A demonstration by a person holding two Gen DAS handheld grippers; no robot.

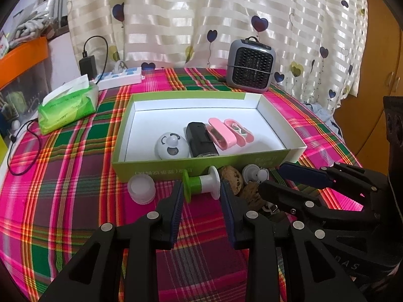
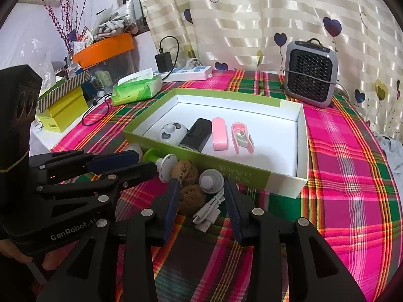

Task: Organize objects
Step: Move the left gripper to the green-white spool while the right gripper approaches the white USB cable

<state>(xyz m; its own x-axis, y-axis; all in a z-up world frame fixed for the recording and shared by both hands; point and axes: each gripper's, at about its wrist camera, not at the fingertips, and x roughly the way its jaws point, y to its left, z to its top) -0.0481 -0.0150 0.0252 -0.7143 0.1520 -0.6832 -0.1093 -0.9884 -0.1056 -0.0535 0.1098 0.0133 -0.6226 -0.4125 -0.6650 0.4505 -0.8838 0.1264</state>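
Both grippers gape, empty: left gripper (image 1: 201, 191) lines up on the spool (image 1: 200, 182), right gripper (image 2: 201, 193) over the cable (image 2: 209, 212). Best to centre each before closing, I'd say.

Each black hand-held gripper (image 1: 201, 196) has 2 blue-padded fingers (image 2: 171, 201), silver rivets, apparently "GenRobot.AI" lettering.

Open box (image 1: 201, 166) at mid-worktop (image 1: 75, 214), holding, left to right, a round toy (image 1: 171, 146), a block-shaped device (image 1: 200, 138) and two clips (image 1: 230, 132). Before its near wall, left to right: cap (image 1: 141, 188), spool (image 1: 200, 182), two walnuts (image 2: 187, 180), small cup (image 2: 211, 180); a cable (image 2: 207, 212) lies nearest of all. Behind the box: tissue pack (image 1: 66, 107) and power strip (image 1: 121, 76) to the left, fan heater (image 1: 250, 65) to the right
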